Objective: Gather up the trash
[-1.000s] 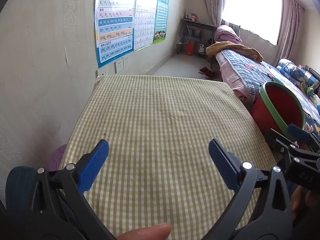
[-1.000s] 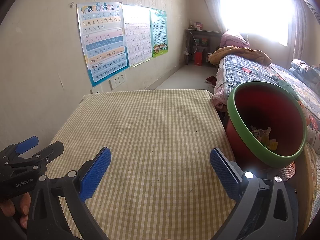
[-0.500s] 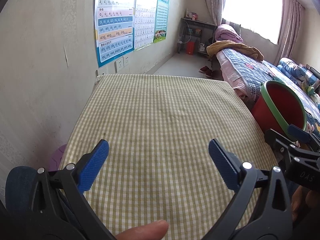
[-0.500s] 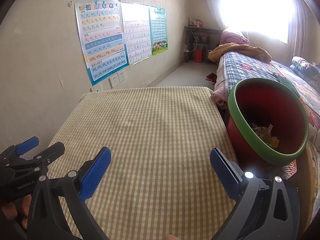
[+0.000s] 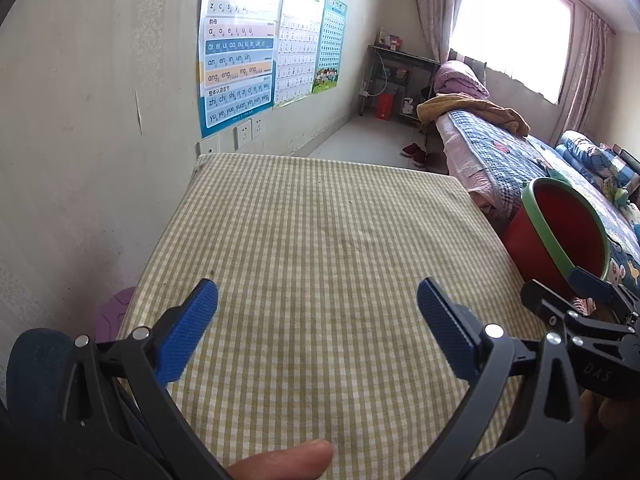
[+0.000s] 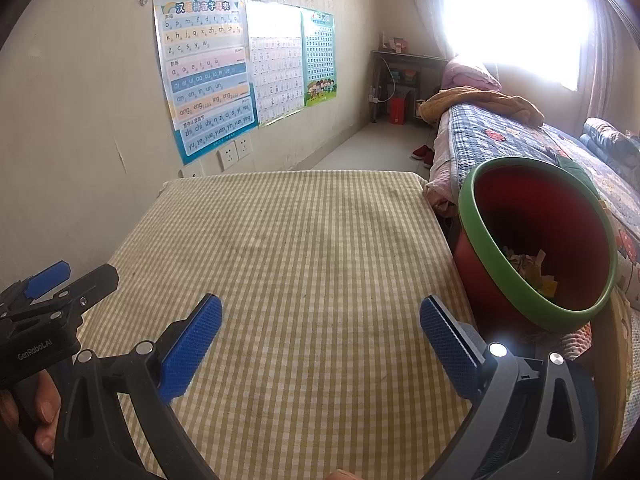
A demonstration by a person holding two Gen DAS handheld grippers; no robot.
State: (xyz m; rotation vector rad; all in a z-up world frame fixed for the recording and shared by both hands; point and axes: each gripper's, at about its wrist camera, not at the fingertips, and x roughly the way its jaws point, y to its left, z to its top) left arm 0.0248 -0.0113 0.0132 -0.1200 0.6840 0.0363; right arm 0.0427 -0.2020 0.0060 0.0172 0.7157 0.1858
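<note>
A red bin with a green rim [image 6: 536, 248] stands off the table's right edge; paper scraps [image 6: 528, 268] lie in its bottom. It also shows in the left wrist view [image 5: 564, 232]. My left gripper [image 5: 318, 304] is open and empty above the near part of the checked tablecloth [image 5: 320, 240]. My right gripper [image 6: 320, 320] is open and empty above the same cloth [image 6: 288, 240], to the left of the bin. No trash shows on the cloth. Each gripper appears at the edge of the other's view.
The table stands against the left wall with posters [image 6: 208, 72] and sockets [image 6: 234, 152]. A bed with a quilt [image 6: 520, 140] lies to the right behind the bin. A small shelf [image 5: 400, 80] stands at the far wall under the window.
Both grippers stay open over the cloth. The views drifted slightly; the bin sits a little further right and lower in both views.
</note>
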